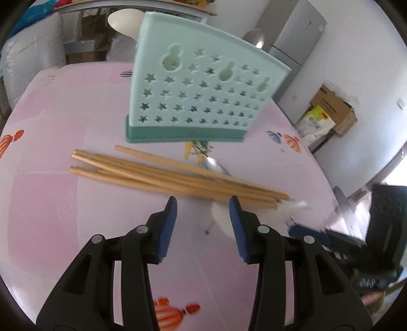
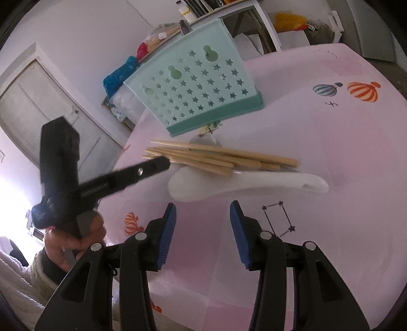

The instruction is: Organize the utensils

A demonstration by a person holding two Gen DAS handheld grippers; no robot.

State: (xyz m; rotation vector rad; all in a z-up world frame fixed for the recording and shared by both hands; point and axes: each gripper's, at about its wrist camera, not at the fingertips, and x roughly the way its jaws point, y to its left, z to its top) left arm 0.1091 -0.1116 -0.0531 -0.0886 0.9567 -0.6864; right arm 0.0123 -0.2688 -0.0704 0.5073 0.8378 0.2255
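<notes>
A mint-green utensil holder (image 1: 201,89) with star cut-outs stands on the pink table; it also shows in the right wrist view (image 2: 201,89). Several wooden chopsticks (image 1: 165,173) lie in a loose bundle in front of it, partly over a metal spoon (image 1: 216,166) and a white ceramic spoon (image 2: 244,184). My left gripper (image 1: 203,201) is open, just short of the chopsticks, and shows from the side in the right wrist view (image 2: 162,163). My right gripper (image 2: 202,207) is open and empty, just short of the white spoon (image 1: 221,214).
The pink balloon-print tablecloth (image 2: 343,157) covers a round table whose edge runs close on the left of the right wrist view. A white spoon bowl (image 1: 124,21) rises behind the holder. Cardboard boxes (image 1: 330,109) and a fridge (image 1: 297,35) stand beyond the table.
</notes>
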